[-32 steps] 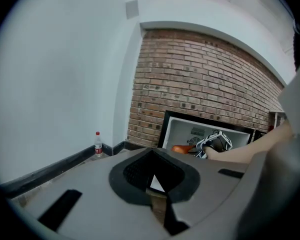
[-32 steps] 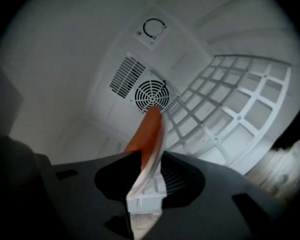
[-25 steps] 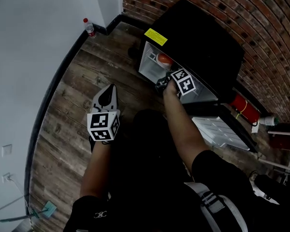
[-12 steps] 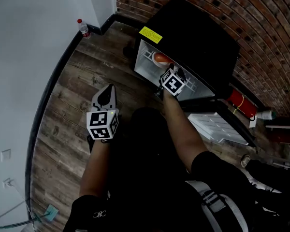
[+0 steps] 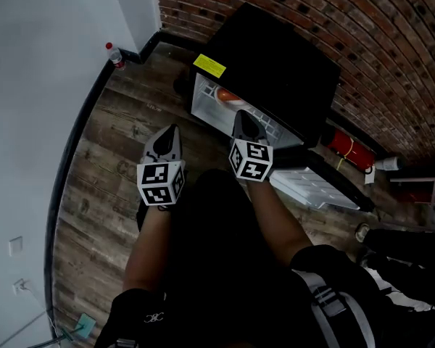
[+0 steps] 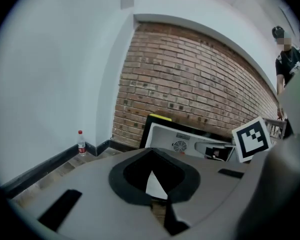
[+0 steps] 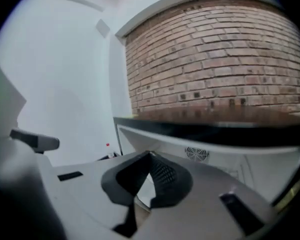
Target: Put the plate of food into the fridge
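The plate of orange-red food (image 5: 227, 96) sits inside the small black fridge (image 5: 275, 64), on the wire shelf at the 10 o'clock corner of the lit opening. Its rim is too small in the head view to tell how close it comes to the shelf's front edge.

Both grippers are out of the compartment, side by side above the wood-plank floor (image 5: 109, 165) and pointing toward 12 o'clock. The left gripper (image 5: 172, 131) has its jaws drawn together at the tips with nothing in them. The right gripper (image 5: 241, 116), just in front of the opening, has just been closing its jaws. They are now together, with nothing between them.

The placing looks done, so the risk now lies with the white-lined door (image 5: 315, 187), which stands swung wide at 2 o'clock of the person. If it is left open, the food sits in a compartment that cannot hold its cold. Closing it with pinched, empty jaws means nudging a smooth panel with a narrow tip, which could skid off the edge and leave the door ajar. A hard shove could jolt the fridge and slide the plate on its wire shelf. If the plate overhangs the shelf, the door's inner racks could catch it and tip the food.

A red cylinder (image 5: 346, 146) lies near the door at 3 o'clock, by the brick wall (image 5: 391, 35). A gripper reaching round for the door's far edge might knock it. The clear plastic bottle with a red cap (image 5: 116, 55), at 11 o'clock, is well apart and out of harm's way.
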A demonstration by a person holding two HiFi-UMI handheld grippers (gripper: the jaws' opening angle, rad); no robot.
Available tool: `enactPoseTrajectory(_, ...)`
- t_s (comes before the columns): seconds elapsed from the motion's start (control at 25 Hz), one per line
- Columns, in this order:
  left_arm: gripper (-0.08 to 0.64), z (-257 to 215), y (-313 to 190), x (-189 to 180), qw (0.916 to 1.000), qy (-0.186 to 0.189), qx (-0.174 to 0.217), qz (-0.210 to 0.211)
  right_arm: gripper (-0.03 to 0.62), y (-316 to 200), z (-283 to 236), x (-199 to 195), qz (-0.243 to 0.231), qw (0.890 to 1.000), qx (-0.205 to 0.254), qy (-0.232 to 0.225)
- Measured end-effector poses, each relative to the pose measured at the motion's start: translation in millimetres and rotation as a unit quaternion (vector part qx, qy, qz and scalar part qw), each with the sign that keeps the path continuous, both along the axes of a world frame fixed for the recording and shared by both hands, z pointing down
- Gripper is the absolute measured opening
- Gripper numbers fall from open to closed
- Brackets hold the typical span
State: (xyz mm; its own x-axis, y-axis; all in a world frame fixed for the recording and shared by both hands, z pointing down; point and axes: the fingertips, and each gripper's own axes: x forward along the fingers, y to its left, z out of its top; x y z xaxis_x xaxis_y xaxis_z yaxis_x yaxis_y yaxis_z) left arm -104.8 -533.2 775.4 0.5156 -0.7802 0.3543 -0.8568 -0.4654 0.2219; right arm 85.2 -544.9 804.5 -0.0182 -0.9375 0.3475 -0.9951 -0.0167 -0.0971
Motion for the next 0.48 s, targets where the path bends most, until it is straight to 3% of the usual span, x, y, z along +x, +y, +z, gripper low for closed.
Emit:
enactPoseTrajectory(0.16,-0.009,-87.1,7.3,14.3,0.9999,0.003,-0.011,0.010,0.014,18.2,-102.1,-9.8,-0.018,1.000,0.003,-0.017)
enactPoseTrajectory(0.36,-0.009,-231.9,17.7,27.5,0.9998,0.001,-0.008,0.017,0.014,35.0,-250.8,-19.1,-0.053,0.998,0.016,0.032)
enactPoseTrajectory(0.48,-0.009,-320.0,29.1,33.7,0.9998,-0.003,-0.004,0.021,0.014,48.0,-338.5,-27.5,-0.073,0.997,0.017,0.014)
